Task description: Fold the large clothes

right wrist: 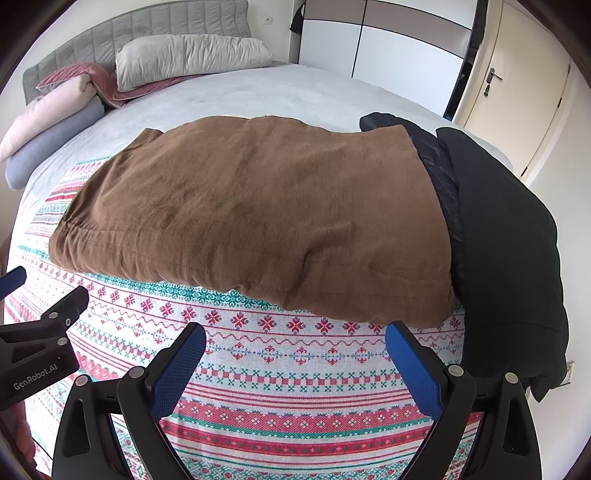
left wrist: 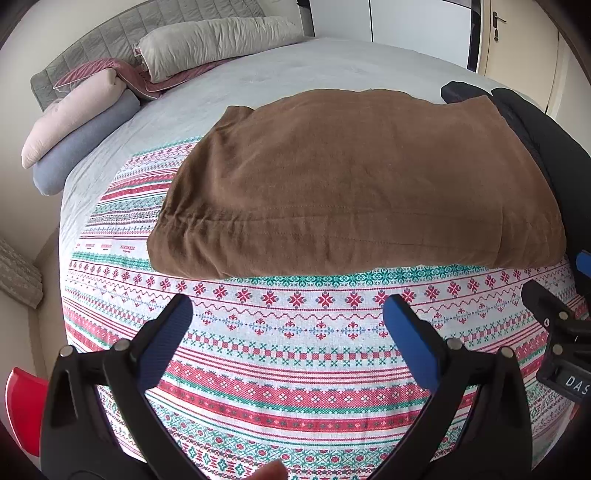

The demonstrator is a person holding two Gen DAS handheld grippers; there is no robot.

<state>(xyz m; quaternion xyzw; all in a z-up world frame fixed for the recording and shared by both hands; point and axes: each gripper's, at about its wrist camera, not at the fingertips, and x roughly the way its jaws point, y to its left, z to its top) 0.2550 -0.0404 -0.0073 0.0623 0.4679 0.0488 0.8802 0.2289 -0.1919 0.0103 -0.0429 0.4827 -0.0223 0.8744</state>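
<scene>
Bare patterned spread [left wrist: 288, 350] lies between both grippers and the folded brown garment's [left wrist: 354, 184] near edge, with open grey bed [right wrist: 295, 96] beyond it at 12 o'clock. The left gripper [left wrist: 288, 314] and right gripper [right wrist: 295, 343] hover low, fingers spread wide, holding nothing. A black garment [right wrist: 509, 240], possibly a jacket, abuts the brown one at 3 o'clock.

Both wrist cameras sit low and close above the patterned cloth [left wrist: 295, 354], facing twelve o'clock toward the headboard [right wrist: 147, 33], sharing the folded brown garment [right wrist: 255, 214] from side-by-side positions.
</scene>
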